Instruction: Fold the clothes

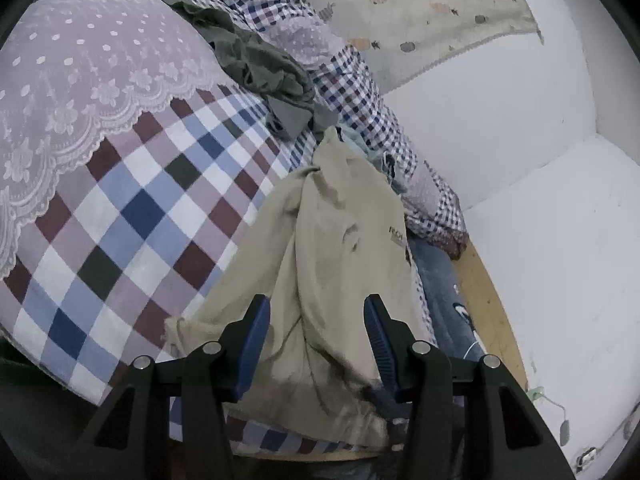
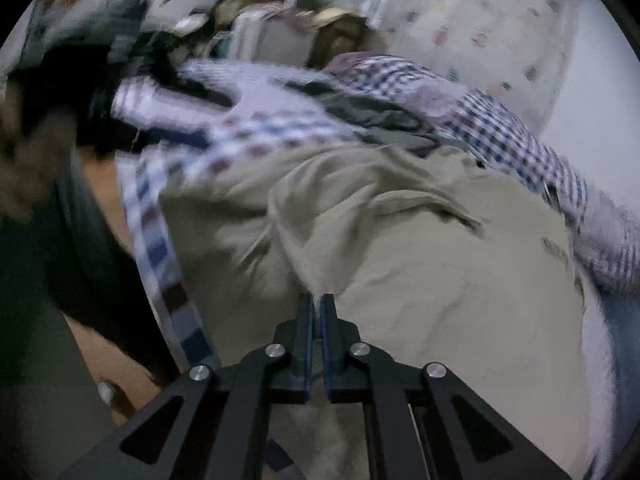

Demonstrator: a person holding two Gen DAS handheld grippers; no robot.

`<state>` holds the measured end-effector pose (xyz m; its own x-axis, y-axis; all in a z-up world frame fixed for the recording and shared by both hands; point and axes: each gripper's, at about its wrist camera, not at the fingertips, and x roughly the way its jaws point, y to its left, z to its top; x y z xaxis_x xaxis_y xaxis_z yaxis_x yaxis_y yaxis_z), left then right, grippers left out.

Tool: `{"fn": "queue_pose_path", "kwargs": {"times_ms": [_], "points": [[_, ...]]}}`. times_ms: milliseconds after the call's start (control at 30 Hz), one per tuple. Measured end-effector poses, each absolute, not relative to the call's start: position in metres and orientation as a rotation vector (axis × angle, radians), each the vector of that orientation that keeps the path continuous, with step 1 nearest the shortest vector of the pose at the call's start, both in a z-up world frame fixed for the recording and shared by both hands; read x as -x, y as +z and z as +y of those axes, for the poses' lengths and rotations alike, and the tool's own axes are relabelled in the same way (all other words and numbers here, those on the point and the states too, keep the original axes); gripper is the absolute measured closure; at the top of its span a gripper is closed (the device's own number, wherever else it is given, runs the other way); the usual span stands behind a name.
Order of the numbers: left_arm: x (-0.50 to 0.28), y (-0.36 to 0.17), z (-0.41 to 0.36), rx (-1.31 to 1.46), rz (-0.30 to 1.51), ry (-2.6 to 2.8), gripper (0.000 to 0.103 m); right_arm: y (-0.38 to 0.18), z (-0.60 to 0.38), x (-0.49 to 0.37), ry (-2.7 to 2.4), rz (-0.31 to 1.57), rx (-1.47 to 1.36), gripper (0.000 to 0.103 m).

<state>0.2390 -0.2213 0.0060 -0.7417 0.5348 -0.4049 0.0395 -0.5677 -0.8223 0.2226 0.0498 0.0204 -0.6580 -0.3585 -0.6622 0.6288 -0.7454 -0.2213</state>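
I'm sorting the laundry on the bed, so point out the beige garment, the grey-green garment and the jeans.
beige garment (image 1: 344,240): left wrist view, on its flat middle panel beside the printed logo.
grey-green garment (image 1: 256,64): left wrist view, on the crumpled middle of the heap.
jeans (image 1: 440,292): left wrist view, on the blue denim at the bed's edge.

The left wrist view looks from above the near edge of the checkered blue, maroon and white bedspread (image 1: 132,216), facing along it toward the white wall. The blurred right wrist view sits lower, very close to the crumpled beige cotton garment (image 2: 420,264) lying on that bedspread (image 2: 256,132). Both show this garment (image 1: 320,248).
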Motion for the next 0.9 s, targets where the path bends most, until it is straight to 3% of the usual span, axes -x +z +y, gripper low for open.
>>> {"fn": "queue_pose_path", "kwargs": {"times_ms": [333, 600, 733, 900], "points": [[-0.189, 0.039, -0.201, 0.885, -0.967, 2.502, 0.051, 0.143, 0.227, -0.153, -2.663, -0.184, -0.804, 0.101], [-0.117, 0.067, -0.169, 0.895, -0.583, 2.606, 0.046, 0.157, 0.358, -0.102, -2.860, -0.628, -0.892, 0.101], [-0.069, 0.072, -0.141, 0.926, -0.322, 2.627, 0.046, 0.175, 0.387, -0.080, -2.902, -0.711, -0.872, 0.101], [-0.019, 0.064, -0.106, 0.908, -0.003, 2.628, 0.046, 0.219, 0.385, -0.049, -2.940, -0.620, -0.796, 0.101]]}}
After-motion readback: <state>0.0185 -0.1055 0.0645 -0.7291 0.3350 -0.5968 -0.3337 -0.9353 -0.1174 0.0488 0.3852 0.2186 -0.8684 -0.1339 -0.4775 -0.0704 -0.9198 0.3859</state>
